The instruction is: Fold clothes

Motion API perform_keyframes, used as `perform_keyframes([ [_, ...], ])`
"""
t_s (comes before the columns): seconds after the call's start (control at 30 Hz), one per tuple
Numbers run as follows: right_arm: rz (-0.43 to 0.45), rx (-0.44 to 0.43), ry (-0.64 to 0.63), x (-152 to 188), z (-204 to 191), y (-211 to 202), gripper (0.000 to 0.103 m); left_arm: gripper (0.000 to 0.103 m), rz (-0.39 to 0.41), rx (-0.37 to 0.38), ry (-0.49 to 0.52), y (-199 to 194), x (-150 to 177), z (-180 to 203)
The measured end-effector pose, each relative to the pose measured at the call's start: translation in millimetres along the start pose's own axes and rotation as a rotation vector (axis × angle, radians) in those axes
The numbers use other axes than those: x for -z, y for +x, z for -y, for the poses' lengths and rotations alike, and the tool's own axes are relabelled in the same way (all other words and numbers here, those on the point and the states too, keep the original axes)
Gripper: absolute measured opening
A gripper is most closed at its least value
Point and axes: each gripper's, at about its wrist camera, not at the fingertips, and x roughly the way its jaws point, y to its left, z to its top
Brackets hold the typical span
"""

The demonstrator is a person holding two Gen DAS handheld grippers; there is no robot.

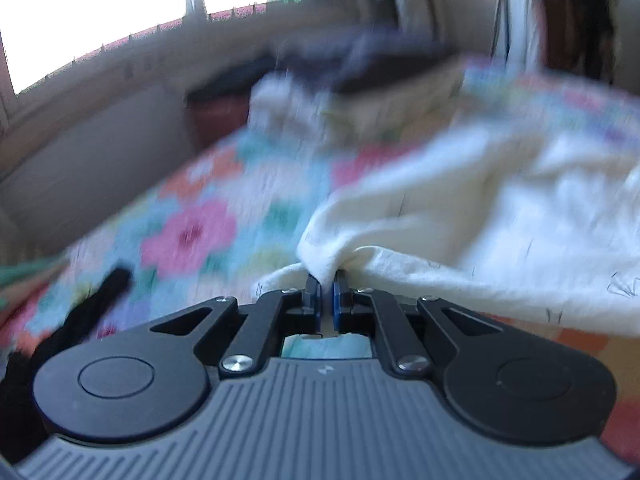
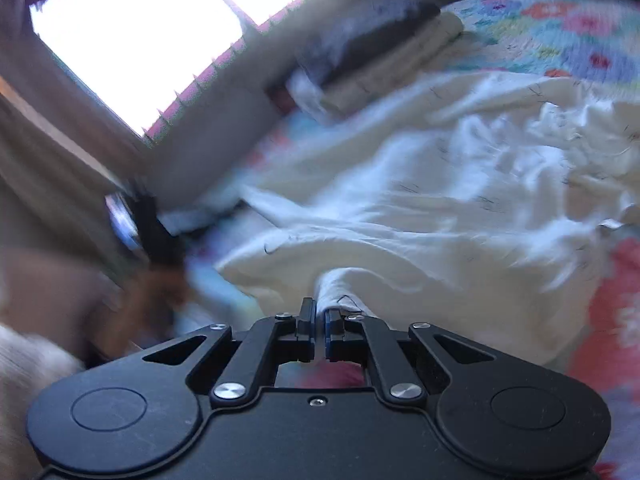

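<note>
Left wrist view: the left tongs (image 1: 327,280) are pinched nearly closed on a bunched edge of the cream garment (image 1: 460,208), with the cloth gathered into a small peak right at the tips. From that peak the garment fans away ahead and to the right of the tongs, draped over the flowered bedspread (image 1: 192,232). A pile of folded clothes (image 1: 360,80) sits well beyond the tips, near the wall under the window (image 1: 100,8). A black strap (image 1: 100,300) lies to the left of the tongs, apart from the garment. The picture is smeared, so finer detail of the hem cannot be told.

Right wrist view: the right tongs (image 2: 319,312) are likewise clamped almost shut on a narrow ridge of the same cream garment (image 2: 420,200), which spreads wrinkled ahead and to the right over the bedspread (image 2: 552,32). The folded pile (image 2: 380,48) shows far ahead, and a blurred dark shape to the left may be the other tool, though that cannot be told for certain.

Judged from this, the step is lifting the garment by two pinched points to spread it. It would go best with both grips kept firm, the two pinches raised evenly and drawn apart until the cloth between them hangs taut, clear of the strap and the folded pile.
</note>
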Motion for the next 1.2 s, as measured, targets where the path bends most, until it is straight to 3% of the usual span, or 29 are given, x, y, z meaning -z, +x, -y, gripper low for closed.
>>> perform_keyframes([
  [0.03,-0.025,0.037,-0.016,5,0,9,0.007,0.007,-0.059,-0.011,0.001,9,7,1],
  [0.1,-0.065,0.044,0.005,15,7,23,0.007,0.009,-0.102,0.021,-0.007,13,18,3],
  [0.2,-0.108,-0.034,0.069,20,11,33,0.007,0.013,-0.063,0.063,0.031,-8,25,16],
  [0.23,-0.117,-0.043,0.073,19,9,33,0.007,0.019,-0.047,0.081,0.047,-17,25,21],
  [0.37,-0.099,-0.021,0.022,13,-2,26,0.007,0.053,0.049,0.288,0.072,-68,25,31],
  [0.47,-0.087,-0.015,0.016,10,-10,22,0.007,0.055,0.046,0.455,0.114,-87,28,47],
  [0.57,-0.096,-0.036,0.033,8,-10,20,0.007,0.057,0.025,0.558,0.156,-92,34,62],
  [0.73,-0.091,-0.064,0.053,7,-7,14,0.007,0.063,0.004,0.639,0.224,-104,49,82],
  [0.9,-0.183,-0.157,-0.115,13,-19,7,0.008,0.064,-0.007,0.626,0.333,-110,54,110],
  [0.97,-0.176,-0.122,-0.166,12,-17,-2,0.010,0.065,0.001,0.611,0.357,-112,55,119],
  [1.07,-0.129,-0.019,-0.167,1,2,-18,0.023,0.070,0.019,0.589,0.412,-113,57,136],
  [1.2,-0.055,0.093,-0.092,-28,44,-34,0.047,0.074,0.005,0.670,0.479,-113,56,163],
])
